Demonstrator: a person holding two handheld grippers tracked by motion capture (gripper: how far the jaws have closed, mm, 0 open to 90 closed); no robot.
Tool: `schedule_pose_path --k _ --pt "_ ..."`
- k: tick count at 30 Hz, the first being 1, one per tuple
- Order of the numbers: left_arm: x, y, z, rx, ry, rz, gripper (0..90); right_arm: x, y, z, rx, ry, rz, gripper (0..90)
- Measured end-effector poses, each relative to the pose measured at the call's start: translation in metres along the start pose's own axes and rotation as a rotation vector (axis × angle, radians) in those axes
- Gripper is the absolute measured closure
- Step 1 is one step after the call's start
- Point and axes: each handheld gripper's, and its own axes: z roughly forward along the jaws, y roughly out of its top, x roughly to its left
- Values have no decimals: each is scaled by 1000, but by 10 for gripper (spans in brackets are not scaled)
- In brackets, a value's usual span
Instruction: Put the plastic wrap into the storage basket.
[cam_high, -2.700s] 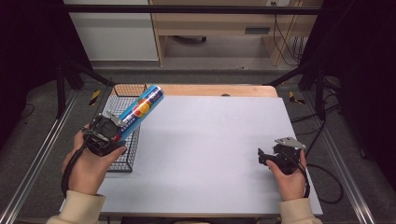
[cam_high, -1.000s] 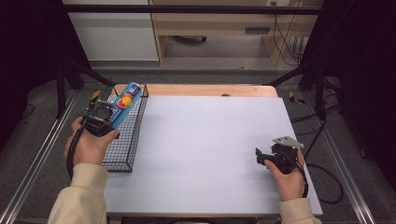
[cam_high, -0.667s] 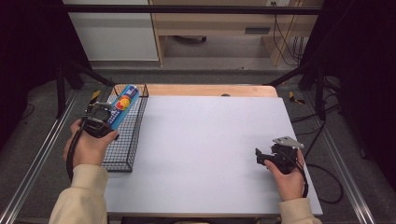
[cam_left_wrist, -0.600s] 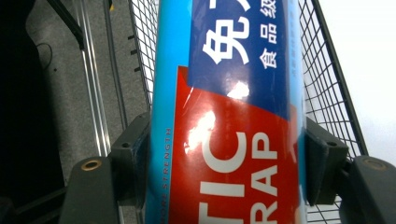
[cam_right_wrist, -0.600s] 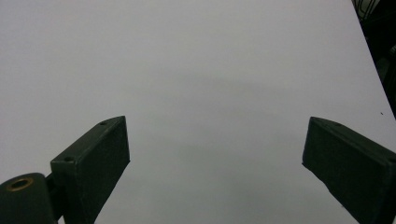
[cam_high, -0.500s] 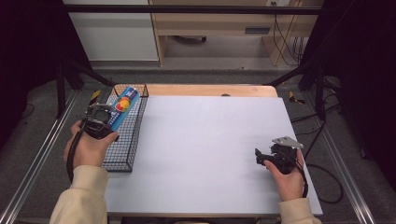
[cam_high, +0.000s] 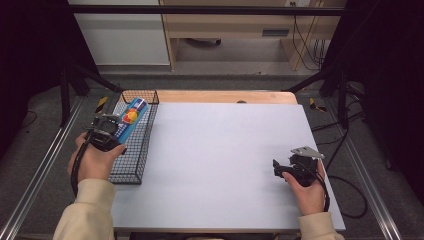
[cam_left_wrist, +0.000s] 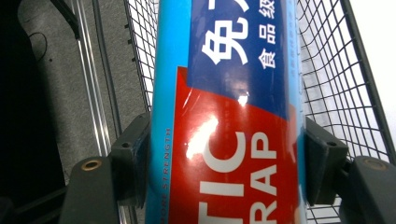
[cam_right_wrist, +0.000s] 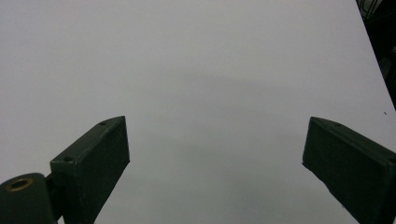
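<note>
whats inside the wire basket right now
A blue and red roll of plastic wrap lies lengthwise in the wire basket, gripped by the left tool. The basket's near part looks bare. The mesh floor under the roll is covered.

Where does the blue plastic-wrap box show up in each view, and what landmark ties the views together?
High view: the plastic-wrap box sits at upper left, slanting over the wire basket, its near end in the left gripper.
Left gripper view: the box runs up the middle, clamped between the two black jaws.
Right gripper view: not in it; open jaws over the white table.
Shared landmark: the basket's black mesh, at the left table edge in the high view and behind the box in the left gripper view.
</note>
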Motion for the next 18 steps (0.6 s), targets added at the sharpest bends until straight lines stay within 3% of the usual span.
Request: schedule_pose_path --k 18 --pt "-3 1 14 63 23 13 317 1 0 1 7 7 -1 74"
